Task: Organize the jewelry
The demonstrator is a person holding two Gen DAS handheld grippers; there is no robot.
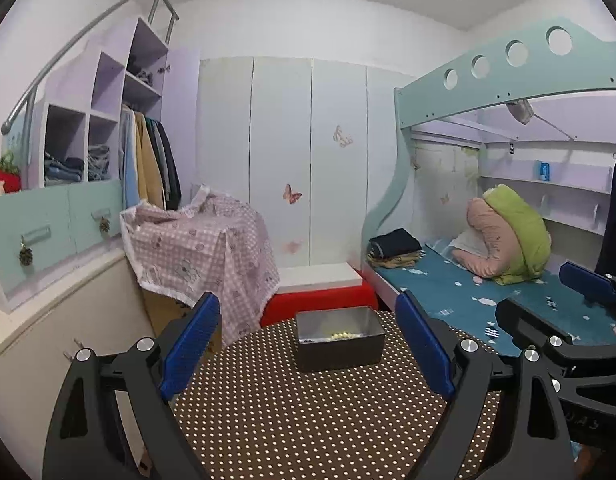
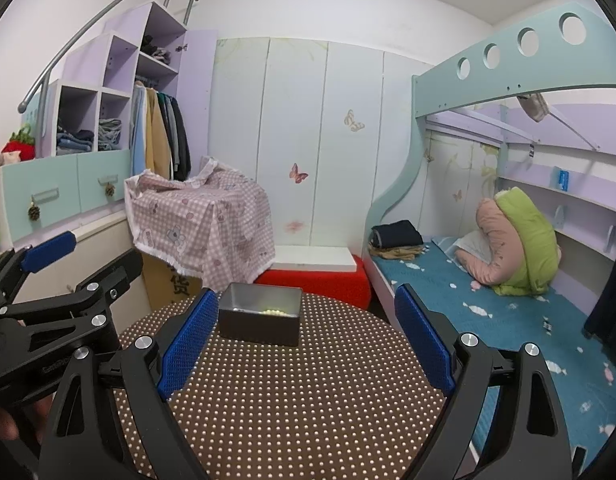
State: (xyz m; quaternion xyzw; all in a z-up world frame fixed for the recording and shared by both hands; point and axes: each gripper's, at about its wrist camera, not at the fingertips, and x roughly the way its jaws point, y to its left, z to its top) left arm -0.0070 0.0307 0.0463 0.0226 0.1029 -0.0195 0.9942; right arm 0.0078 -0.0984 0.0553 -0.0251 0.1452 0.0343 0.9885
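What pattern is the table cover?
Brown tablecloth with small white polka dots; clearest in the right wrist view.

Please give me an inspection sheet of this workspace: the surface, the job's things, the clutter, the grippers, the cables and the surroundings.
Surface: round table under a brown dotted cloth.
Job's things: dark box, open, pale bead string inside.
Clutter: nothing seen on the table.
Grippers: left gripper open, empty; right gripper open, empty.
Cables: nothing seen.
Surroundings: bunk bed, white wardrobe, pink checked cover, red stool.
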